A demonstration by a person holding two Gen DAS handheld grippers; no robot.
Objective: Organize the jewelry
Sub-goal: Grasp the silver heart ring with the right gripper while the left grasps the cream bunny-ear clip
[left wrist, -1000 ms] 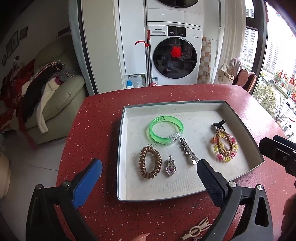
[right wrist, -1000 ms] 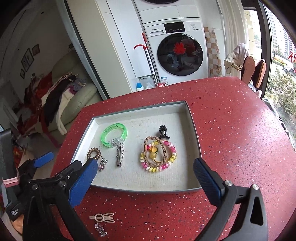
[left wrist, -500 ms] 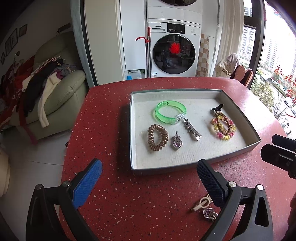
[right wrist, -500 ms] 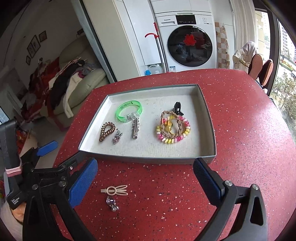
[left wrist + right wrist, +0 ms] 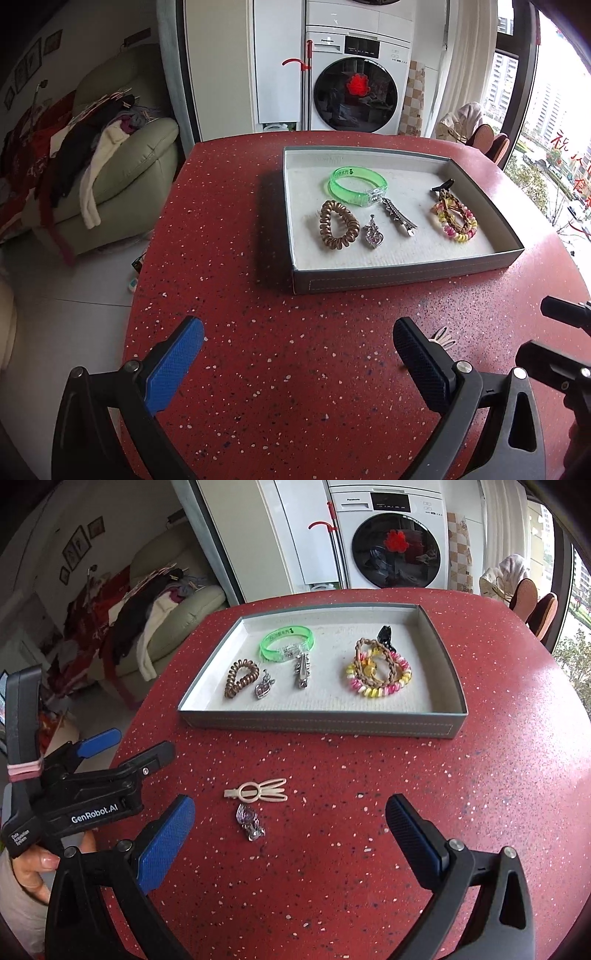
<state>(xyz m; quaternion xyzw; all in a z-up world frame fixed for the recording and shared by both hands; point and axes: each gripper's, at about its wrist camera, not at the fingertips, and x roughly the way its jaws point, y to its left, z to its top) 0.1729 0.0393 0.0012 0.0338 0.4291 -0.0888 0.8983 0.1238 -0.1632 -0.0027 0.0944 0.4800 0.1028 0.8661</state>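
A grey tray (image 5: 321, 725) (image 5: 406, 278) on the red table holds a green bangle (image 5: 287, 645), a brown coil hair tie (image 5: 242, 677), a silver heart pendant (image 5: 264, 688), a silver clip (image 5: 302, 670), a braided and beaded bracelet pair (image 5: 378, 672) and a black clip (image 5: 386, 633). On the table in front of the tray lie a beige hair clip (image 5: 256, 793) and a small silver charm (image 5: 250, 821). My right gripper (image 5: 290, 834) is open and empty, just short of them. My left gripper (image 5: 297, 356) is open and empty, left of the beige clip (image 5: 441, 338).
The round red table (image 5: 369, 849) ends at its left edge near my left gripper (image 5: 125, 753). A sofa (image 5: 122, 173) piled with clothes stands to the left. A washing machine (image 5: 356, 79) stands behind the table. Chairs (image 5: 532, 602) sit at the far right.
Both grippers have drawn back from the tray toward the table's near side. The beige clip and the charm now lie between the right gripper's fingers.
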